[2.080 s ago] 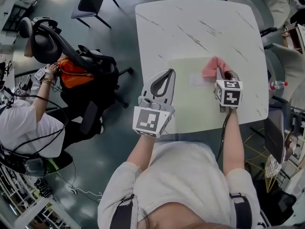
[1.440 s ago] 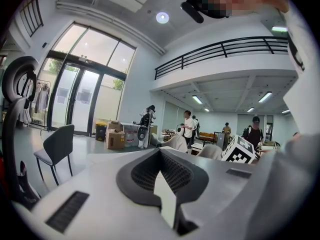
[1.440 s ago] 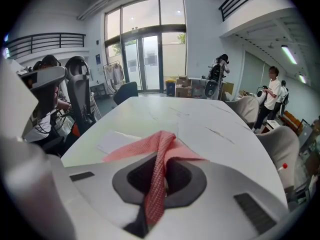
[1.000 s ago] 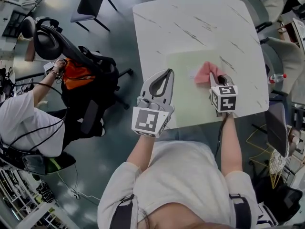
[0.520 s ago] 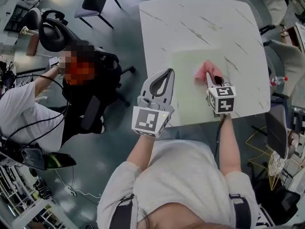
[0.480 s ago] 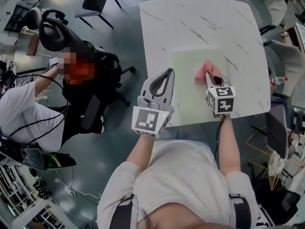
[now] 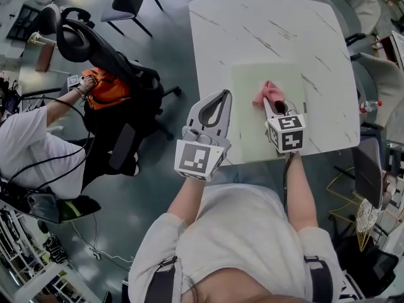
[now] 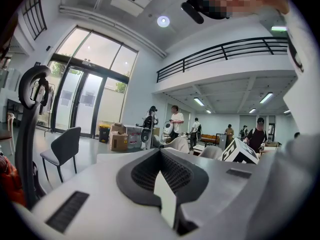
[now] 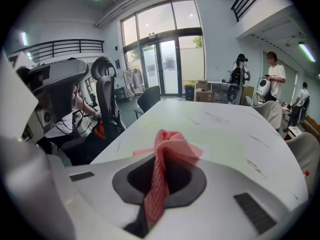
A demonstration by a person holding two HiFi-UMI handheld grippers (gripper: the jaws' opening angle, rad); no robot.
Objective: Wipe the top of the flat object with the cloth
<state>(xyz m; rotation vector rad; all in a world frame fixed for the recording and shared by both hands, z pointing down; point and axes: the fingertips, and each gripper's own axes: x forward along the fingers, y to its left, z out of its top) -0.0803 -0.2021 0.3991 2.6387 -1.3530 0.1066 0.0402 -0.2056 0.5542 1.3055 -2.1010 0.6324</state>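
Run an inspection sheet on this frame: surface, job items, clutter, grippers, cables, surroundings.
Surface: white marbled table.
Job's things: pale green flat mat near the table's front edge; pink cloth on top of it.
Clutter: nothing seen on the table.
Grippers: right gripper shut on the cloth; left gripper shut, empty, by the table's left edge.
Cables: cable along the right forearm.
Surroundings: seated person and office chair at left.
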